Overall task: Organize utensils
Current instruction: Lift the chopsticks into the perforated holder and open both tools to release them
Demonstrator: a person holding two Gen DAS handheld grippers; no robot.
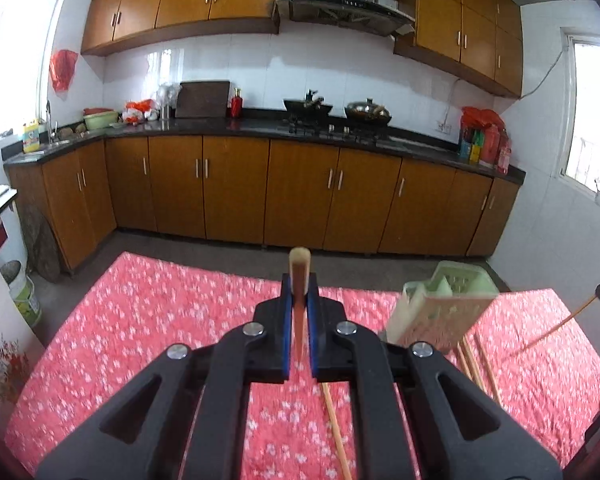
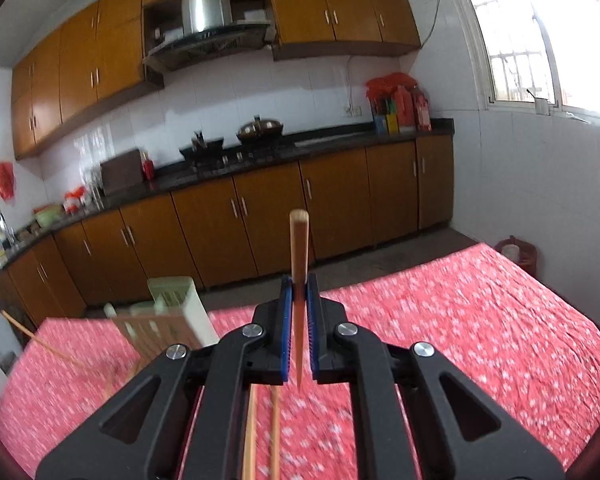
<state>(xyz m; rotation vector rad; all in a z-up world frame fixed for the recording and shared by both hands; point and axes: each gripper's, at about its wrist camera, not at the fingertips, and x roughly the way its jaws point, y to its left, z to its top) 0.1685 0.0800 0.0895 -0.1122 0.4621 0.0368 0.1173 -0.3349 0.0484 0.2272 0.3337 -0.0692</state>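
I am seeing both tools from my station, lifted above the counter (image 1: pixel 140 320), which is wearing a red cloth dotted with white flowers. The left tool (image 1: pixel 299 292) is pinching a chopstick (image 1: pixel 299 264) between its blue pads; the blunt end is sticking out past the fingertips toward the kitchen cabinets, and the shaft is running back between the jaws toward the camera. The right tool (image 2: pixel 299 292) is doing the same, pressing its pads onto a second chopstick (image 2: pixel 299 240) whose squared end is pointing up and away, with its thin tip showing just behind the pads.

The pale green utensil holder (image 1: pixel 444 304) is standing on the cloth to the right of the left tool; in the right wrist view I am finding it (image 2: pixel 176 312) to the left of the right tool, so it is sitting between the two. It is looking blurred, and I cannot tell what is inside it.

Loose chopsticks (image 1: pixel 476 364) are lying on the cloth near the holder's base, and two more (image 2: pixel 260 432) are showing under the right tool.
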